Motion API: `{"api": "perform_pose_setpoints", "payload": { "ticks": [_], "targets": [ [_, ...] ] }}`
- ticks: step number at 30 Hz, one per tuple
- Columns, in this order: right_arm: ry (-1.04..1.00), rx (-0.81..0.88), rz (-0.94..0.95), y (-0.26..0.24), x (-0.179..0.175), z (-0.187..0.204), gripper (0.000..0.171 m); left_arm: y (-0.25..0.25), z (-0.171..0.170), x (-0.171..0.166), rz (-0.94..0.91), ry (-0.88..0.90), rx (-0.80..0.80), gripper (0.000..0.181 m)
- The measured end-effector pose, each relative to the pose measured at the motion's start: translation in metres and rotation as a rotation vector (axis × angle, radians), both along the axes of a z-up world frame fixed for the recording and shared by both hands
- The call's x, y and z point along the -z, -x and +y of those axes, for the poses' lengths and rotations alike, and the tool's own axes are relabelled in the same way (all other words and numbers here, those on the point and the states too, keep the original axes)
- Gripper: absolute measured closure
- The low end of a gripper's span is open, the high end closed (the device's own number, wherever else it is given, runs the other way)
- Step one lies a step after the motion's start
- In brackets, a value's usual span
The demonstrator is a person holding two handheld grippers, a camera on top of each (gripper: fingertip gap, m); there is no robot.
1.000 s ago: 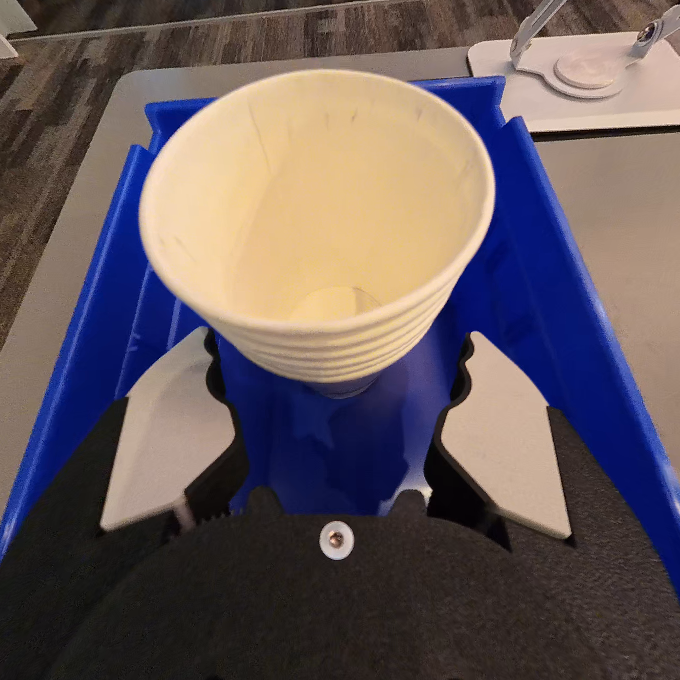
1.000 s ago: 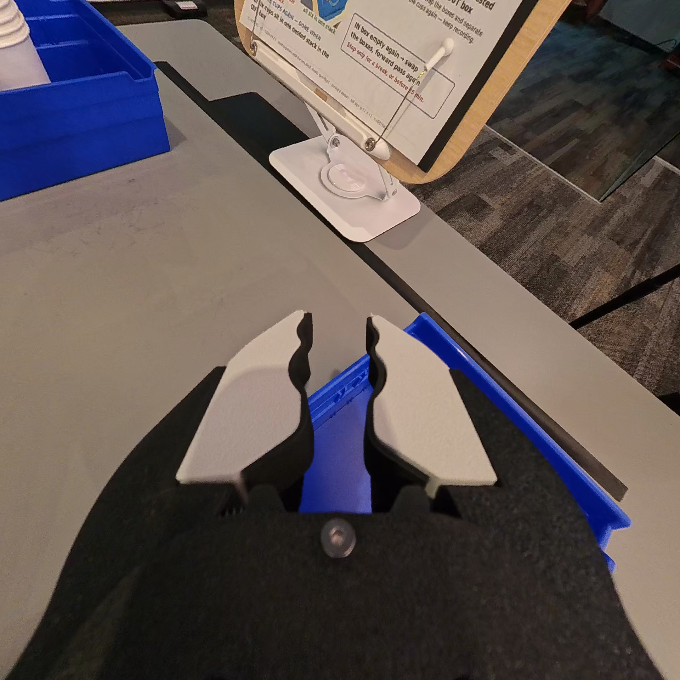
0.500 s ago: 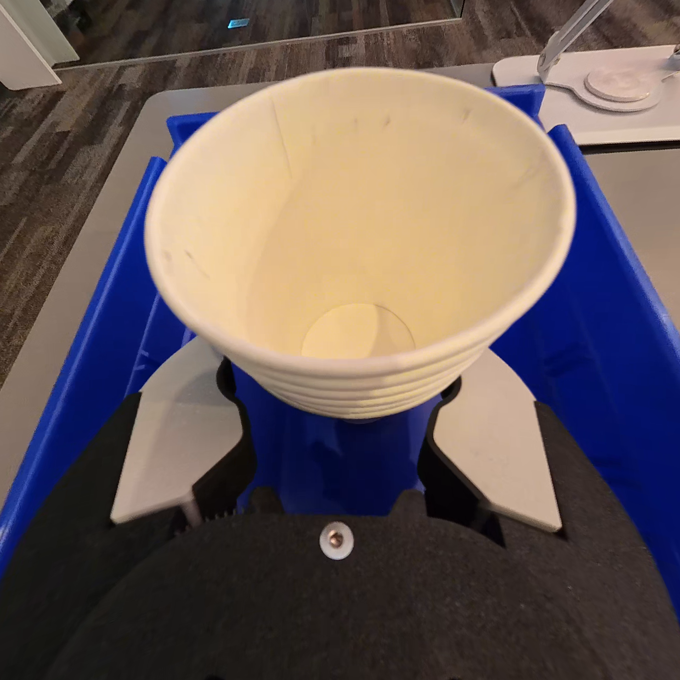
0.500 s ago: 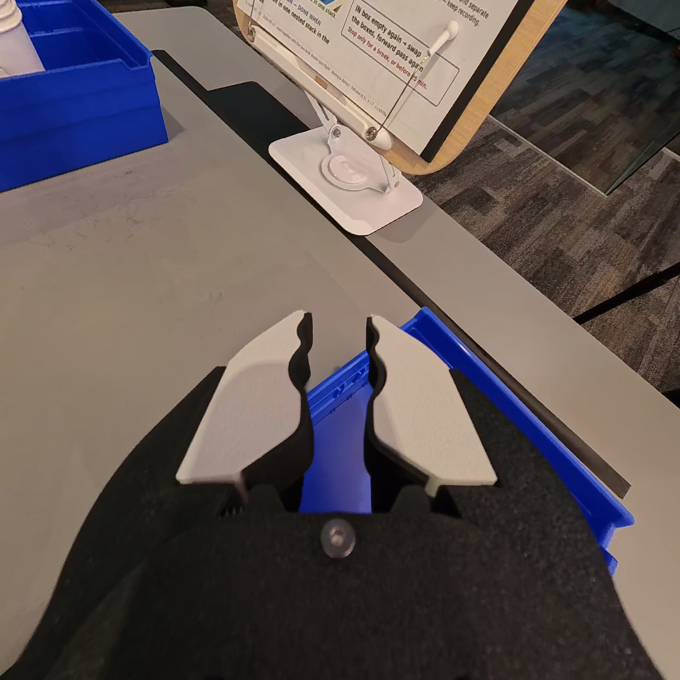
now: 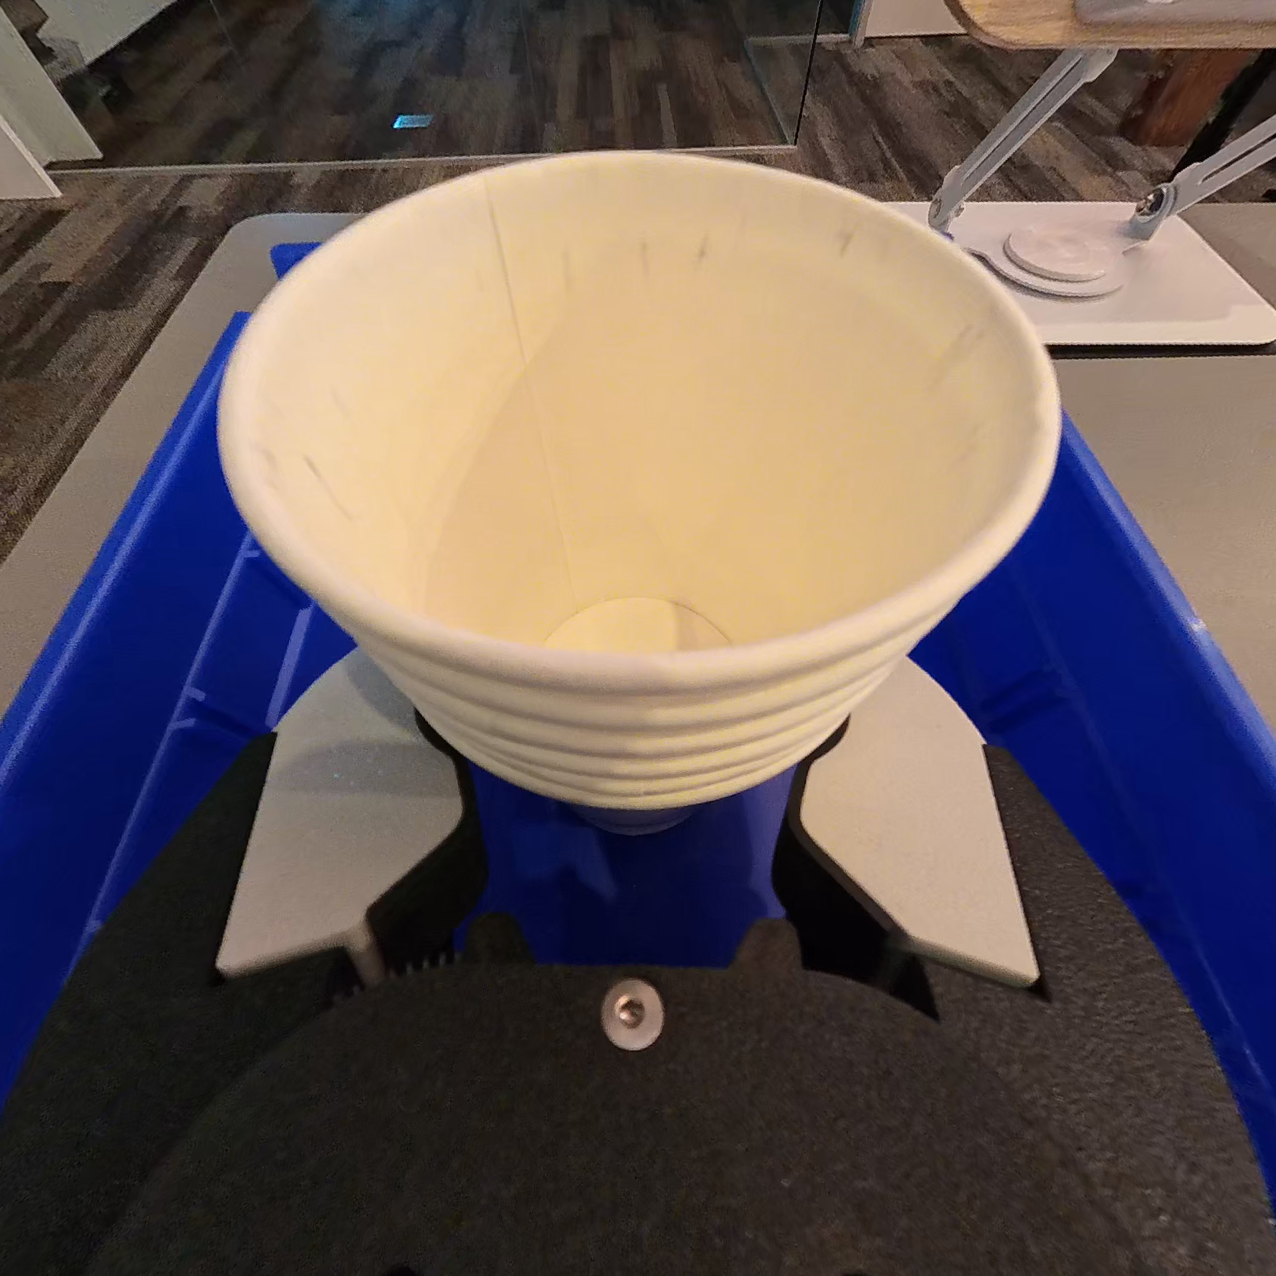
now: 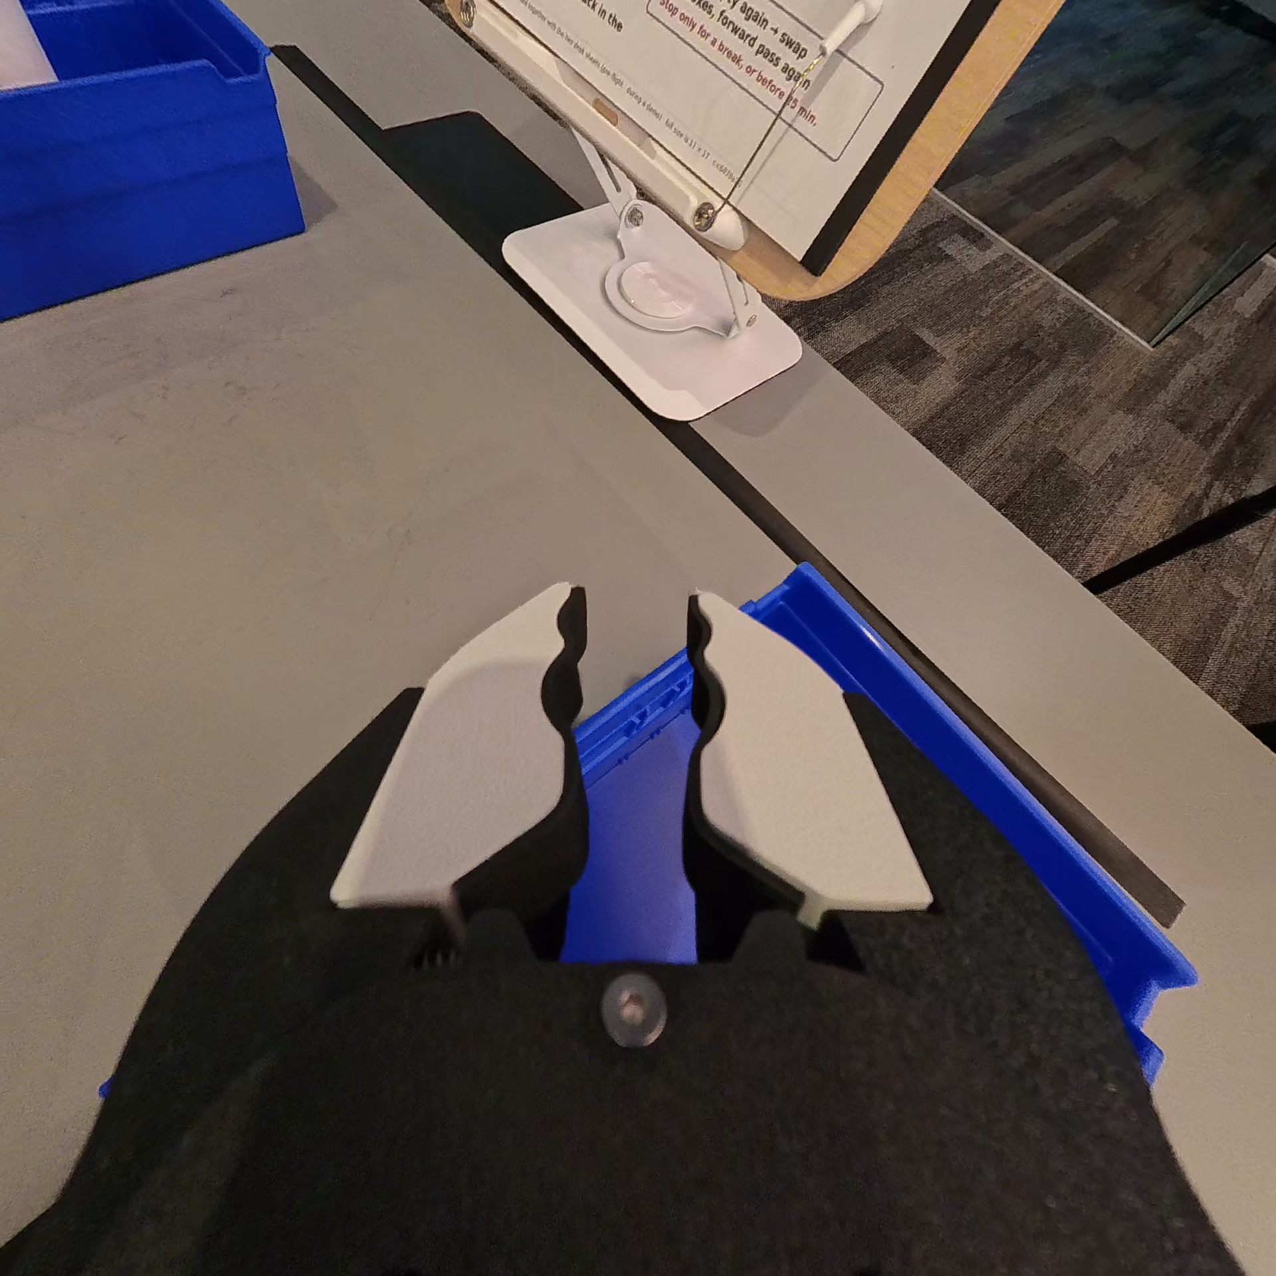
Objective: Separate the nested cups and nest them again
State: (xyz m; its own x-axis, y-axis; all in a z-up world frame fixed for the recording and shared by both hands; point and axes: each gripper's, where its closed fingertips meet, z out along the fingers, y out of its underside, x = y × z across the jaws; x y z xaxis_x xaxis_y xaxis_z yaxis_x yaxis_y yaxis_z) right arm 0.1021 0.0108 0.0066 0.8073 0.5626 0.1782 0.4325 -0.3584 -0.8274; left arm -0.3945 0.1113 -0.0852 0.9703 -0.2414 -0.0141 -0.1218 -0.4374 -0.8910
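Left gripper [image 5: 632, 746] closer to nested stack of white ribbed paper cups [image 5: 739, 442] than a second ago: grey fingers [image 5: 359, 815] then well short of stack, now flanking its lower walls, gap between them narrower. Contact with cup wall: cannot tell. Stack fills more of left wrist view, hides more of blue plastic bin [image 5: 131, 663]. Right wrist view swung slightly; white stand with instruction board [image 6: 663, 304] sits lower, nearer.

A white stand [image 6: 656, 324] holding a wood-edged instruction board [image 6: 891, 131] rests on the grey table [image 6: 311, 497].
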Motion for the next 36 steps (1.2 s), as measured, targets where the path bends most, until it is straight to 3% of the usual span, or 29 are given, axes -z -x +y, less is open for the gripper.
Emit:
{"api": "perform_pose_setpoints", "payload": {
  "ticks": [28,36],
  "targets": [
    [0.043,-0.007,-0.036,0.0,0.013,0.001,0.144,-0.012,-0.015,-0.024,0.012,-0.055,0.078,0.081],
    [0.055,-0.011,-0.044,0.001,0.017,0.001,0.144,-0.026,-0.027,-0.056,0.003,-0.157,0.142,0.081]
  ]
}}
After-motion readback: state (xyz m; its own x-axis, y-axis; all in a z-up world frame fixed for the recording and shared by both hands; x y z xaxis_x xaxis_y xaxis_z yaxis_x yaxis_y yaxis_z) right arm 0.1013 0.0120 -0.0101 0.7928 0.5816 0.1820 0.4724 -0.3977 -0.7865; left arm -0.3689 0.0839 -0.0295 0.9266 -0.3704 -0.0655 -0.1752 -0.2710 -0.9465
